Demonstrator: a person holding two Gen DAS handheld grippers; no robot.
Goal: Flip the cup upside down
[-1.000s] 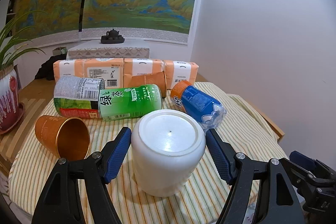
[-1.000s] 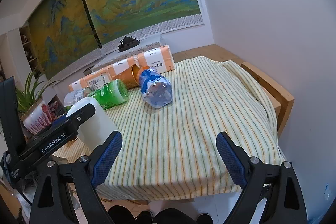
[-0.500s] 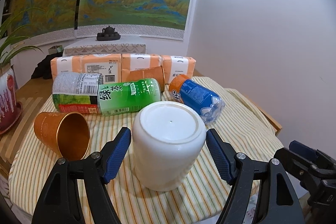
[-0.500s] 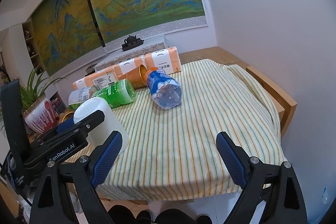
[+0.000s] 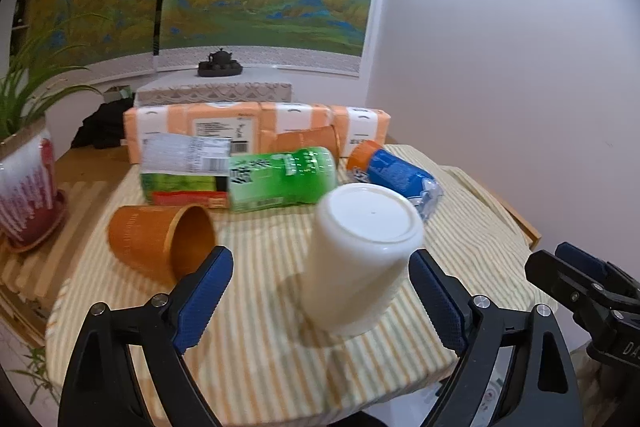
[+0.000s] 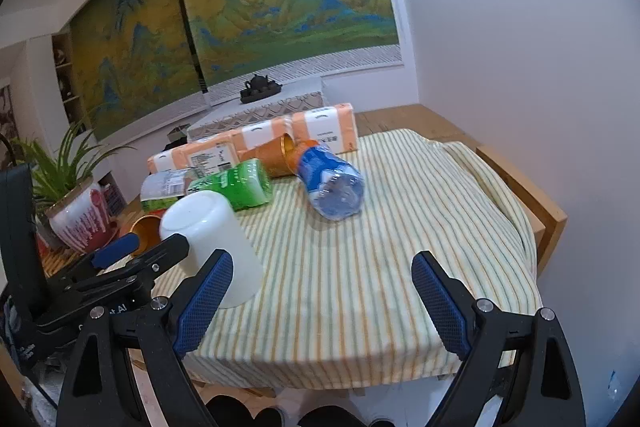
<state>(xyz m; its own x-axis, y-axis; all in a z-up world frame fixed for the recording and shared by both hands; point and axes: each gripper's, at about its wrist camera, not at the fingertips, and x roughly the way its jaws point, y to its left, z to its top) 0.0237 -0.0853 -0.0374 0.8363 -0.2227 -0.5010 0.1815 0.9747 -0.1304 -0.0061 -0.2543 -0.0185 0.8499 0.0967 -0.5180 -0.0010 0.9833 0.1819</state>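
Observation:
A white cup (image 5: 360, 255) stands upside down on the striped cloth, its flat base facing up; it also shows in the right wrist view (image 6: 212, 247). My left gripper (image 5: 320, 299) is open, its blue pads apart from the cup, pulled back toward the table's near edge. It appears in the right wrist view (image 6: 132, 259) beside the cup. My right gripper (image 6: 320, 307) is open and empty over the cloth's near edge. An orange cup (image 5: 160, 243) lies on its side to the left.
A green bottle (image 5: 280, 179), a blue bottle (image 5: 396, 175) and another orange cup (image 6: 276, 155) lie behind the white cup. Orange tissue packs (image 5: 256, 127) line the back. A potted plant (image 5: 24, 187) stands at the left. The wall is at the right.
My left gripper has drawn back and to the left from the white cup, which now sits right of centre. The right gripper has risen slightly. The cup stays upside down on the cloth.

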